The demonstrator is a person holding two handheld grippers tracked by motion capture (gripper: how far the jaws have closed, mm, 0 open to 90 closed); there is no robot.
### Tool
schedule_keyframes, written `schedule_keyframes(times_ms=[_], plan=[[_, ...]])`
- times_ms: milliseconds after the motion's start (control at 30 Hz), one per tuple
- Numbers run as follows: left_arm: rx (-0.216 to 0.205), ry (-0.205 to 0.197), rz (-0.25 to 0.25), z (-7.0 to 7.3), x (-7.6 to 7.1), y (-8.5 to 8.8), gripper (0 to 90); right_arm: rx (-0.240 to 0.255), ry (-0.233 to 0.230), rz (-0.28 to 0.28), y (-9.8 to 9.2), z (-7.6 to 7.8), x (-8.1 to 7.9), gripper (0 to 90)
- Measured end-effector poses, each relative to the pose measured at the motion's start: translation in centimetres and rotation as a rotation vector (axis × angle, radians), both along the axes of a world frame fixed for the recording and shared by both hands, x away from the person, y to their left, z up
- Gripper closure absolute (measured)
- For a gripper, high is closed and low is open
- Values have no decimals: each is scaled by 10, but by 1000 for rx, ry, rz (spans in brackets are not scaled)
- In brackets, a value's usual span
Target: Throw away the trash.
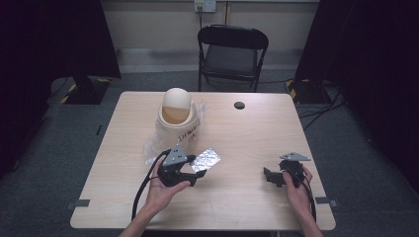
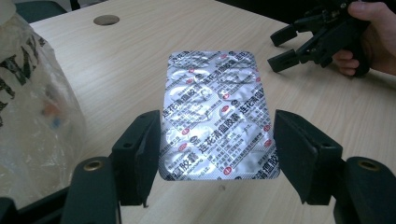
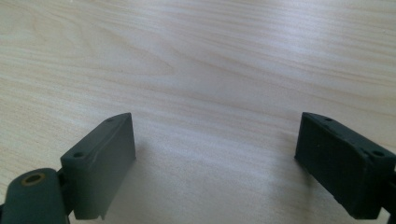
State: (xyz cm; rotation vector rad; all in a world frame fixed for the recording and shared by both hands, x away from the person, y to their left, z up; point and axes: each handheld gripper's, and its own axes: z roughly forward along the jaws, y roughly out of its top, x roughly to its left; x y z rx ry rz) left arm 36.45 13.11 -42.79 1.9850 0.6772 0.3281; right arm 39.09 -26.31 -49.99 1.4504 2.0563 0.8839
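Table [image 1: 247, 148] of light wood is what I see from the high view, with a folding chair [image 1: 232, 52] behind its far edge. On the far left part of the table stands a cream bin with a round lid [image 1: 177, 116], and a clear plastic bag [image 1: 157, 143] lies around its base. A small dark disc [image 1: 239, 105] sits in the table surface near the far edge. My left gripper [image 1: 194, 174] is held in the left hand [image 1: 163, 190] at the near left side, and a silver pill sheet [image 1: 206, 160] lies just in front of it. My right gripper [image 1: 271, 176] is held in the right hand [image 1: 298, 190] at the near right side, well apart from the left one.

From the left gripper view, the pill sheet [image 2: 215, 114] lies flat on the table between the two jaws. The jaws are wide open; the left one seems to touch the edge of the sheet, and the right one is just beside it, so they do not hold it. The plastic bag [image 2: 37, 112] is at the left, and the right gripper [image 2: 288, 46] is farther off at the upper right, its jaws apart.

From the right gripper view, the jaws are wide open over bare wood [image 3: 210, 93] and they hold nothing.
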Motion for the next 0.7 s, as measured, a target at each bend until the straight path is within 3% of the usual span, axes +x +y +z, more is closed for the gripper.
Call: schedule_keyframes(times_ms=[700], plan=[[-23,-32,56,25,8,29,341,1,0,-1,0,0,0,112]])
